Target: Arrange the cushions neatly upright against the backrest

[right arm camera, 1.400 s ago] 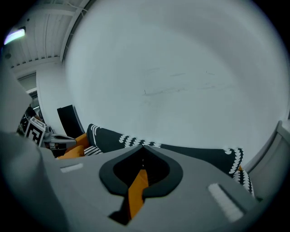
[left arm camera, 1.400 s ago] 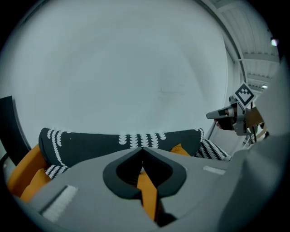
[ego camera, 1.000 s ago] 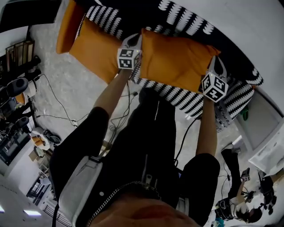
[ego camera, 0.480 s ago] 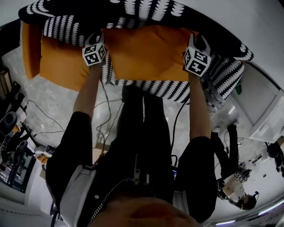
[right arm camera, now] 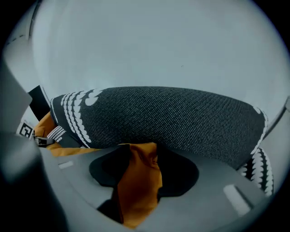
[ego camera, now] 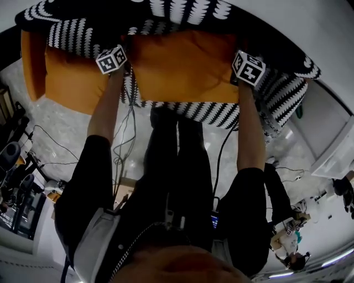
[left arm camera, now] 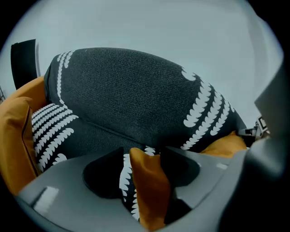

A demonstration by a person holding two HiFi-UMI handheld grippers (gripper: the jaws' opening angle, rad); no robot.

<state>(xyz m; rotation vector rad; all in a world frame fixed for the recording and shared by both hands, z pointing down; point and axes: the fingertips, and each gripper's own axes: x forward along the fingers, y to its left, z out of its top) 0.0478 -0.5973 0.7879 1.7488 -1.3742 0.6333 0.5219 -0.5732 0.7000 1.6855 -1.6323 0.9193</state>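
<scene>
An orange cushion [ego camera: 185, 66] stands upright against the black-and-white patterned backrest [ego camera: 182, 14] of a sofa. My left gripper [ego camera: 128, 48] is at its upper left corner, my right gripper [ego camera: 235, 47] at its upper right corner. In the left gripper view the jaws [left arm camera: 142, 156] are opening; the orange corner [left arm camera: 149, 190] lies between them with a gap on its left. In the right gripper view the jaws [right arm camera: 139, 154] are also opening, with the other corner [right arm camera: 138, 190] loose between them. A second orange cushion [ego camera: 69, 80] leans at the sofa's left end.
The patterned seat edge [ego camera: 221, 113] runs below the cushions. Cables [ego camera: 124, 149] trail over the pale floor in front. Equipment [ego camera: 16, 188] crowds the left side, a white cabinet [ego camera: 337, 149] stands at the right, and another person [ego camera: 287, 260] is at the lower right.
The middle cushion has gone from lying tilted on the seat to standing square against the backrest. Both grippers moved with it toward the backrest.
</scene>
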